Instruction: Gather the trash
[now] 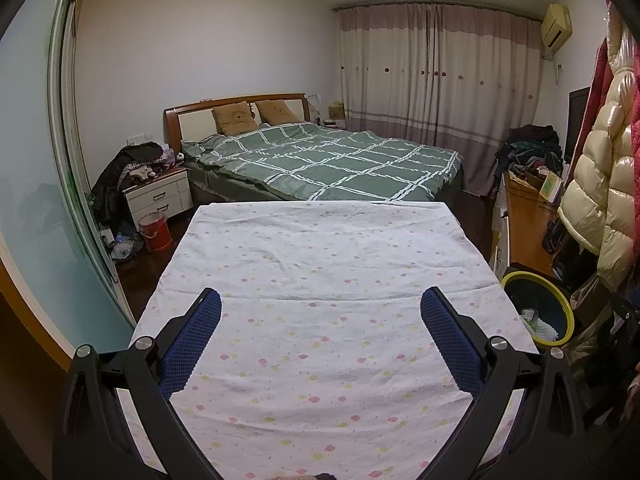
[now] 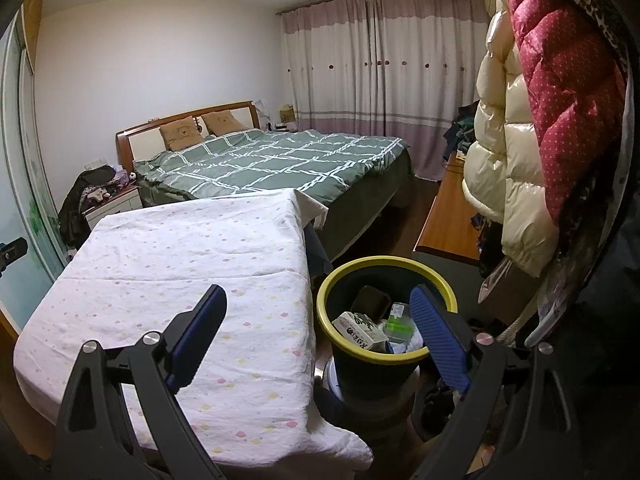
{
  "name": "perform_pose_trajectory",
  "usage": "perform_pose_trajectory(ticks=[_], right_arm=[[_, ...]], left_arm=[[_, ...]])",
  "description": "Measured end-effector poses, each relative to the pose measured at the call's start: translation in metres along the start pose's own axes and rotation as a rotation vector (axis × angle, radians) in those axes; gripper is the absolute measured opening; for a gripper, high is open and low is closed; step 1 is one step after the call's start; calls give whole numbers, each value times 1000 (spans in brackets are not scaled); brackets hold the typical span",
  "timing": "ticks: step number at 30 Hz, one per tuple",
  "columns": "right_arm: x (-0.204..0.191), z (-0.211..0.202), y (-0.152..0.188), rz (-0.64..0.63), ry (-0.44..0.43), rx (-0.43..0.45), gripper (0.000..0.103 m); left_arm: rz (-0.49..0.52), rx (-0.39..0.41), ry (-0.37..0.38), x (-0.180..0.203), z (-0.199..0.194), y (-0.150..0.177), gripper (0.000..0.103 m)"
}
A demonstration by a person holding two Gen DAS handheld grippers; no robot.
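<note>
The left tool [image 1: 320,320] hangs over the tabletop [image 1: 320,248], which is covered by a white cloth printed with small pink and yellow flowers; its two blue-padded fingers [image 1: 200,332] stand wide apart with nothing between them. The right tool [image 2: 318,320] is likewise spread wide and holds nothing, its left finger above the cloth and its right finger [image 2: 438,340] above the near rim of the waste bin [image 2: 348,364].

The bin is dark with a yellow-green rim and stands just beside the right edge of the tabletop, lower than the cloth surface. Inside it lie the collected pieces: a white carton with dark print [image 2: 358,330], a flat black object [image 2: 370,300] leaning against the inner wall, a small bottle with green contents [image 2: 398,320], and some crumpled white material beneath. From the left wrist view the same bin [image 1: 560,296] shows at the right edge of the cloth.

Beyond the tabletop stands a bed with a green checked duvet [image 1: 332,156] and two brown pillows [image 1: 234,118]. A white nightstand [image 1: 160,194] piled with clothes sits by the headboard, with a red bucket [image 1: 154,232] on the floor before it. Puffer jackets, one cream [image 2: 500,160] and one red [image 2: 560,80], hang at the right
</note>
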State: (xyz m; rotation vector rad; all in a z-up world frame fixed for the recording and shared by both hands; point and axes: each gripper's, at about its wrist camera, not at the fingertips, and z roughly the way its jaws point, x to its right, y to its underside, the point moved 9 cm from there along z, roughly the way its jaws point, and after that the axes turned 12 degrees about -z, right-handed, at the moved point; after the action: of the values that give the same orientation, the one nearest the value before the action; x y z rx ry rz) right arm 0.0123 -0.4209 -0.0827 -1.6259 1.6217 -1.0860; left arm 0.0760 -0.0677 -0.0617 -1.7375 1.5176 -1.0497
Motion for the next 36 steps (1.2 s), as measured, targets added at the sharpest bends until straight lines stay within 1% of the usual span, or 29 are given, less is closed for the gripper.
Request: perform_pose_trajectory(ticks=[19, 36], right_arm=[[0, 1, 1, 3, 2, -2, 89], [-2, 2, 1, 3, 0, 0, 89]], left_arm=[[-1, 1, -9, -6, 0, -2, 98], [-4, -8, 5, -7, 2, -1, 98]])
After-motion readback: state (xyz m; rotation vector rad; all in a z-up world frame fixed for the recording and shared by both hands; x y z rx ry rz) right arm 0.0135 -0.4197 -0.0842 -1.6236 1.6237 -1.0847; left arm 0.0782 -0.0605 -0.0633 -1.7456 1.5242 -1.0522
